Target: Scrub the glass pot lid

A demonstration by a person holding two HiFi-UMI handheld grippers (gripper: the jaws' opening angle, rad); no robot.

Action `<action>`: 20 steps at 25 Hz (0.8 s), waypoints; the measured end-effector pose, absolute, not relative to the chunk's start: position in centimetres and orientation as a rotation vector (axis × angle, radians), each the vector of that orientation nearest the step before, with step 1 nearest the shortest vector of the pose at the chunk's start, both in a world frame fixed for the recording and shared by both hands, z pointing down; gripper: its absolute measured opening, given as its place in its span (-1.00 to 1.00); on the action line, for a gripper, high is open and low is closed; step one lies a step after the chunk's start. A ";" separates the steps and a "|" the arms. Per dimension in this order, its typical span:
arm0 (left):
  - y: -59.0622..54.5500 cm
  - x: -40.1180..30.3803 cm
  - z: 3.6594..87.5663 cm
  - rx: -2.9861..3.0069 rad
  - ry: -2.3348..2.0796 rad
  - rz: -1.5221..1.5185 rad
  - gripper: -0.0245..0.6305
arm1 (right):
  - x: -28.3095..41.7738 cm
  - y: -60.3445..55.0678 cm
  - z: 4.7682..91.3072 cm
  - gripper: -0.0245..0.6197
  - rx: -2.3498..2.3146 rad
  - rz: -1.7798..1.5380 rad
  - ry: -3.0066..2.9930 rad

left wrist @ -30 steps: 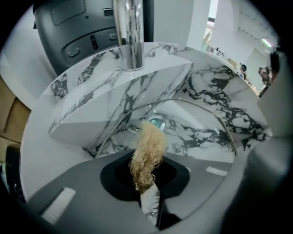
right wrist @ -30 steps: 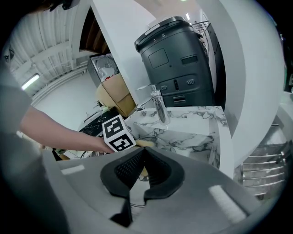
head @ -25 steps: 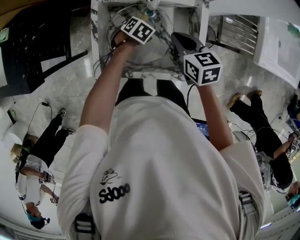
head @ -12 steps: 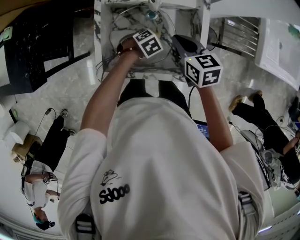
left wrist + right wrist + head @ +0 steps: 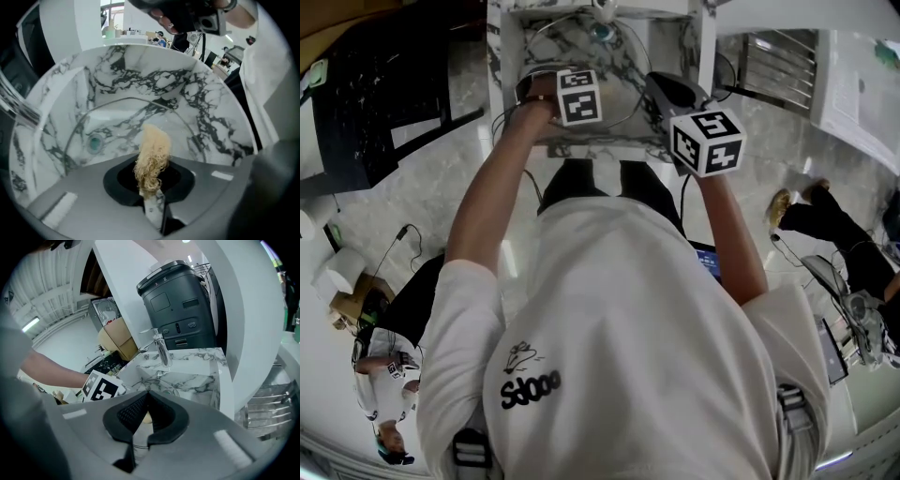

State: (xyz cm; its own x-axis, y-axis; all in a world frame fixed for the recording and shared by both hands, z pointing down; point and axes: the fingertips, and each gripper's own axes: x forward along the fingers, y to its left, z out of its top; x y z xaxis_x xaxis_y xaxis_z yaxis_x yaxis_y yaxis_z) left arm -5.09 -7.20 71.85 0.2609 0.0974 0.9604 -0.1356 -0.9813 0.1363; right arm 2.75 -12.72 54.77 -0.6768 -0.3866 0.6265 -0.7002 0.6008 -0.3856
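The glass pot lid (image 5: 123, 102) stands tilted in the marble sink (image 5: 206, 108), its clear rim arching across the basin. In the left gripper view my left gripper (image 5: 150, 192) is shut on a pale fibrous scrubber (image 5: 152, 154) whose tuft points at the lid's glass. From above, the left gripper (image 5: 572, 98) hangs over the near part of the sink (image 5: 511, 56). My right gripper (image 5: 144, 401) is shut, with a thin glass edge running between its jaws. In the head view the right gripper (image 5: 661, 89) reaches in from the sink's right side.
A chrome faucet (image 5: 161, 350) rises at the sink's back and a teal drain (image 5: 95, 144) lies in the basin. A dark appliance (image 5: 180, 305) stands behind the sink and a wire rack (image 5: 778, 61) to its right. People sit on the floor (image 5: 384, 375).
My left gripper with the scrubber has moved from the far part of the sink toward its near edge. The right gripper has stayed in place.
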 end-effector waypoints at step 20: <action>-23.1 -11.1 70.0 2.639 -0.585 2.610 -0.79 | 5.1 -9.8 55.7 -0.91 0.943 0.936 -2.290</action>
